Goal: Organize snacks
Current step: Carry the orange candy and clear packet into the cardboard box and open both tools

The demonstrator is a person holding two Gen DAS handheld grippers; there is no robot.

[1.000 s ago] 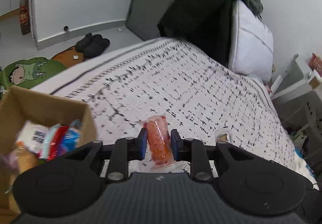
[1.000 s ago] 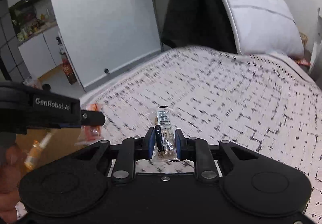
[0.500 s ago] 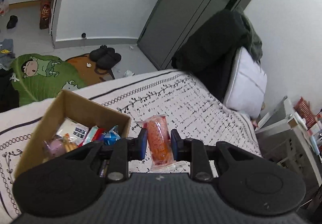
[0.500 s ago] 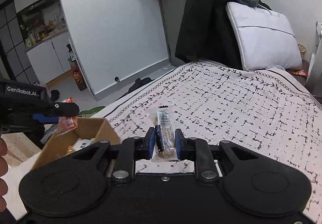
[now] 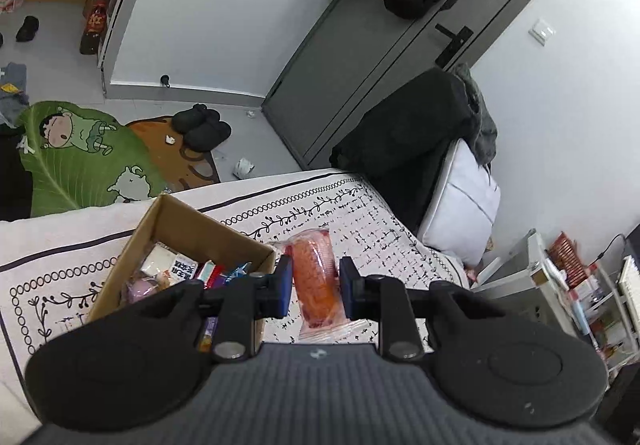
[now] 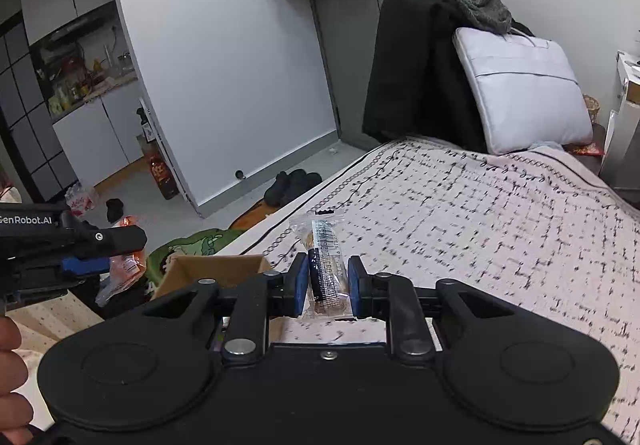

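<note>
Left gripper [image 5: 315,287] clamps the orange pack [image 5: 316,281], right gripper [image 6: 328,287] the dark bar [image 6: 326,269]; centre each above the box [image 5: 188,223], lower left, before releasing.

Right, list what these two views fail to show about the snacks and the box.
- Cardboard box, left wrist view: its near part and the snacks there sit behind the left gripper.
- Same box, right wrist view: only the far rim shows above the right gripper; contents hidden.
- Orange snack packet: label not visible.
- Dark snack bar: print too small to read.
- Bedspread, right wrist view: motion-blurred.
</note>
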